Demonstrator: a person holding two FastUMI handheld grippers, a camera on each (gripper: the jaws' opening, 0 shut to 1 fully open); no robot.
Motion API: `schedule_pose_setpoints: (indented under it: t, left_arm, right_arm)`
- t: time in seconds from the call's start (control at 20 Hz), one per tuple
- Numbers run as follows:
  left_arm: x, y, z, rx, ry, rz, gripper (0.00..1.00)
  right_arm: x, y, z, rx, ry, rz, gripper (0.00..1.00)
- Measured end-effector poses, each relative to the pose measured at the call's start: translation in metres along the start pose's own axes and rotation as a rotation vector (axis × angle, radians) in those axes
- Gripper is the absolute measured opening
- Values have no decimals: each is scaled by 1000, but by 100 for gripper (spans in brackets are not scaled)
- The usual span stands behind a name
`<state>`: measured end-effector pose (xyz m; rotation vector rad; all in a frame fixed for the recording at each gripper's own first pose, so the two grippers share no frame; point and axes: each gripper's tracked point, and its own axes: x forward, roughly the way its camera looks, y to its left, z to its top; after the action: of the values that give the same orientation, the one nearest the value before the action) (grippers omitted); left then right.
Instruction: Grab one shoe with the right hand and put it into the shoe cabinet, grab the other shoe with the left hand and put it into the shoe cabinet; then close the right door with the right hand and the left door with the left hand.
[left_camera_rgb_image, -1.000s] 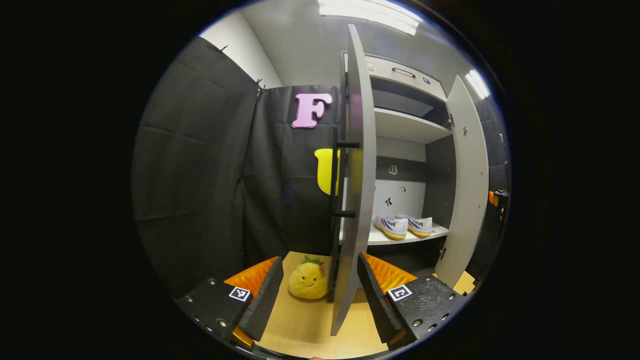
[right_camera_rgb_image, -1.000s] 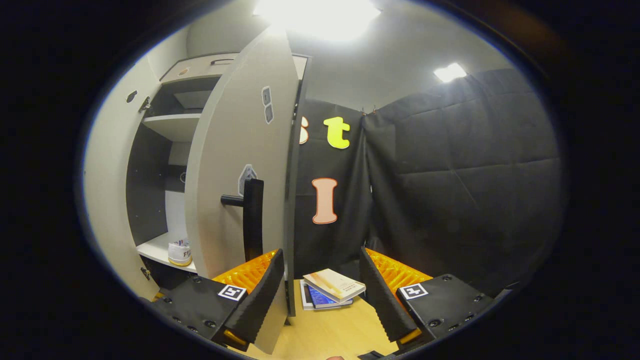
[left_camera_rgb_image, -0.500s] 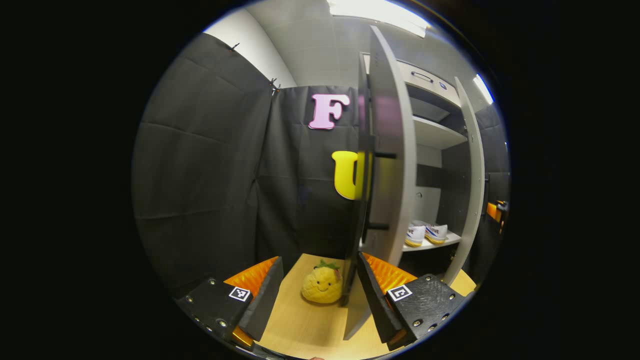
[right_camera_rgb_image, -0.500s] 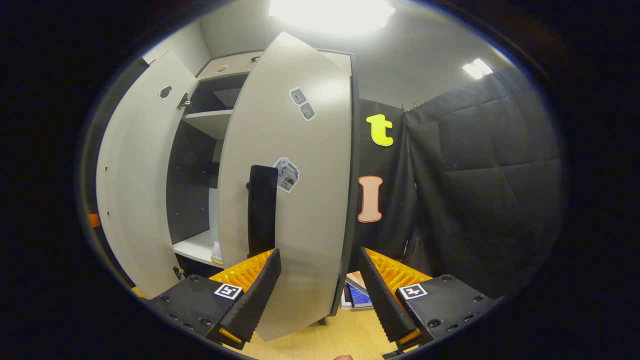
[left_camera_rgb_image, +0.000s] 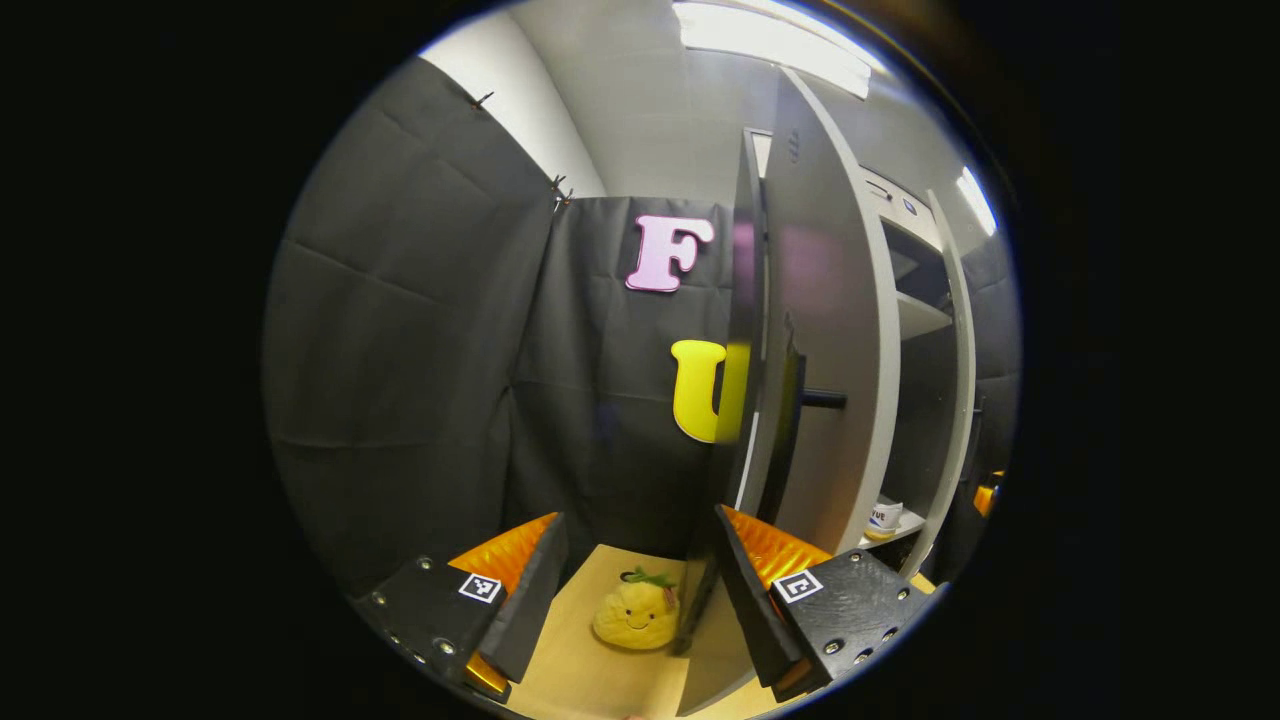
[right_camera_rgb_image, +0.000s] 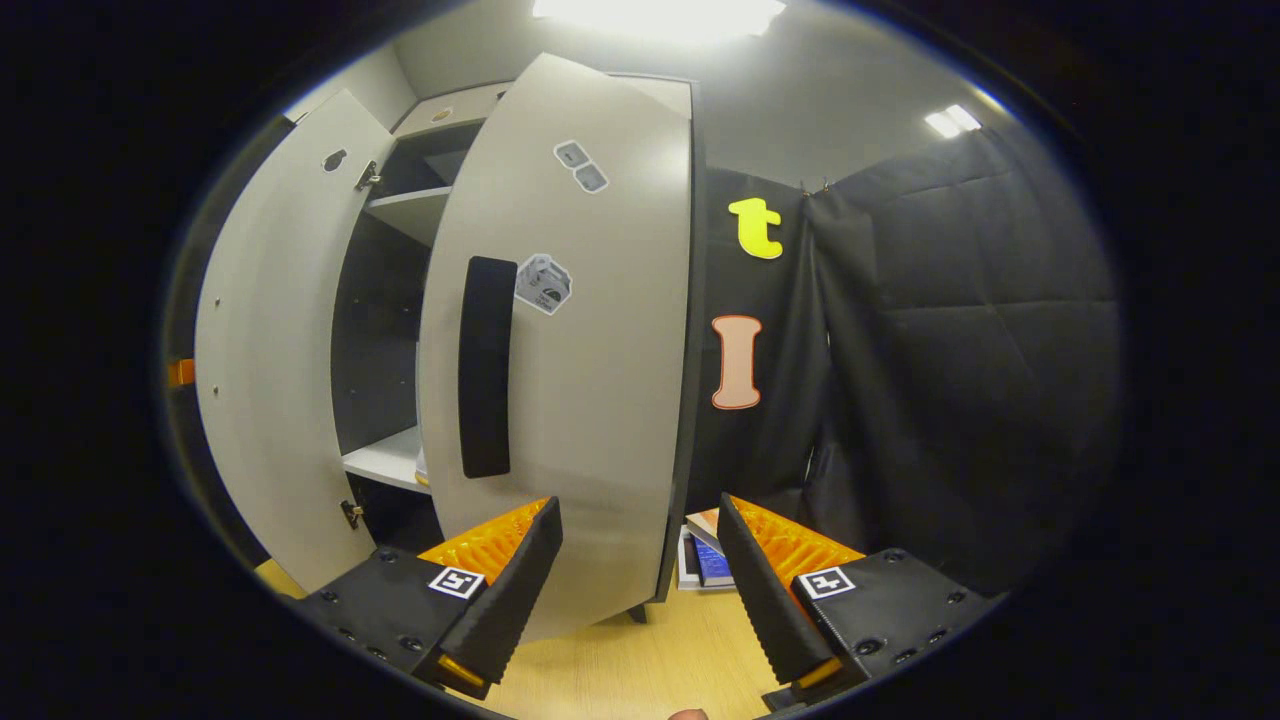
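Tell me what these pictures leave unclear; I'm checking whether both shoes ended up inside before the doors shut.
- Shoes: left gripper view shows one shoe tip on the shelf; the left door covers the rest, so a second shoe can't be confirmed.
- Right gripper view: the right door hides nearly all the shelf.
- Books on the floor: partly behind the right door's edge.

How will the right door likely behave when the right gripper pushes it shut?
The right door looks like a flat, rigid panel, so it should swing as one piece without flexing. It is tall and hinged, so a light push likely suffices. Its smooth face may let the open right gripper slide.
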<state>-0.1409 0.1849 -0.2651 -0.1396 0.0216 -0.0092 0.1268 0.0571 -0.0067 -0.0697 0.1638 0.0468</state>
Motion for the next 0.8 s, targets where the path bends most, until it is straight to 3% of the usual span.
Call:
schedule_pose_setpoints:
  t: [0.15, 0.3, 0.8]
  left_arm:
    - [1, -23, 0, -7, 9, -83, 80]
    - [-5, -74, -4, -15, 9, -158, 79]
    - [31, -202, -23, -102, 14, -288, 79]
  right_arm:
    - [-2, -3, -4, 11, -5, 5, 98]
    - [-2, -6, -12, 18, 11, 9, 97]
    - [-12, -39, -24, -4, 28, -30, 98]
